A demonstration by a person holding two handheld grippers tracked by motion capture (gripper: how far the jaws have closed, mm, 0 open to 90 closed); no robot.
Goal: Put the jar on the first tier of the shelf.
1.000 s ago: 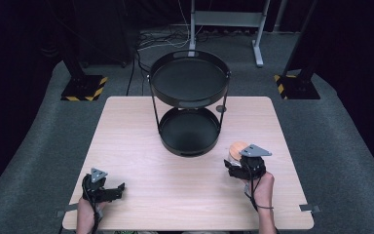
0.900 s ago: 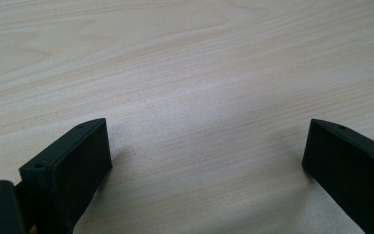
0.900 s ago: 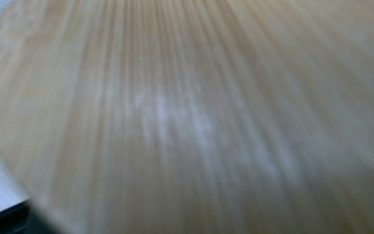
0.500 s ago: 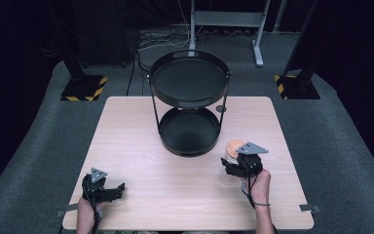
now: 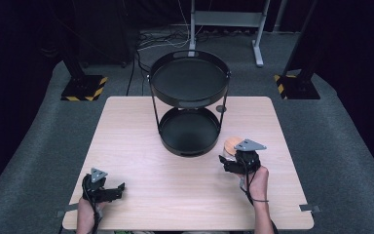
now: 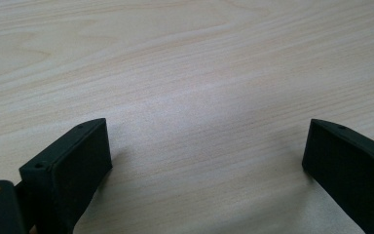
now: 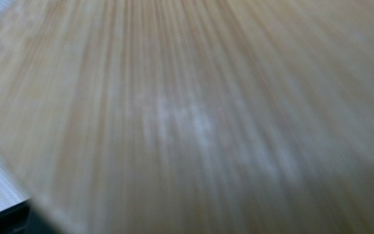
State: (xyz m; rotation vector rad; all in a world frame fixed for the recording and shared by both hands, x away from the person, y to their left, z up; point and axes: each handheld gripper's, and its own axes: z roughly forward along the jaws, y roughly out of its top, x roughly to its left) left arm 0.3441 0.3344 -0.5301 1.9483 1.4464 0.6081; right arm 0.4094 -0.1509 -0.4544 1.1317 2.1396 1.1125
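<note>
Near the table's [image 5: 141,126] right edge, the right gripper [image 5: 234,160] has its fingers clamped on a wooden-lidded jar [image 5: 231,146]; it seems rigid, probably smooth, best held around its body. The left gripper's [image 5: 108,191] fingers [image 6: 73,165] stand wide and empty.

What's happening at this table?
A person sits at a light wooden table with a gripper in each hand. The right gripper is closed on a jar with a round wooden lid, near a black two-tier round tray stand. The left gripper rests open on the table, holding nothing.

Black two-tier tray [image 5: 190,105]; tan wooden lid [image 5: 232,144]; pale woodgrain table [image 5: 126,141].
</note>
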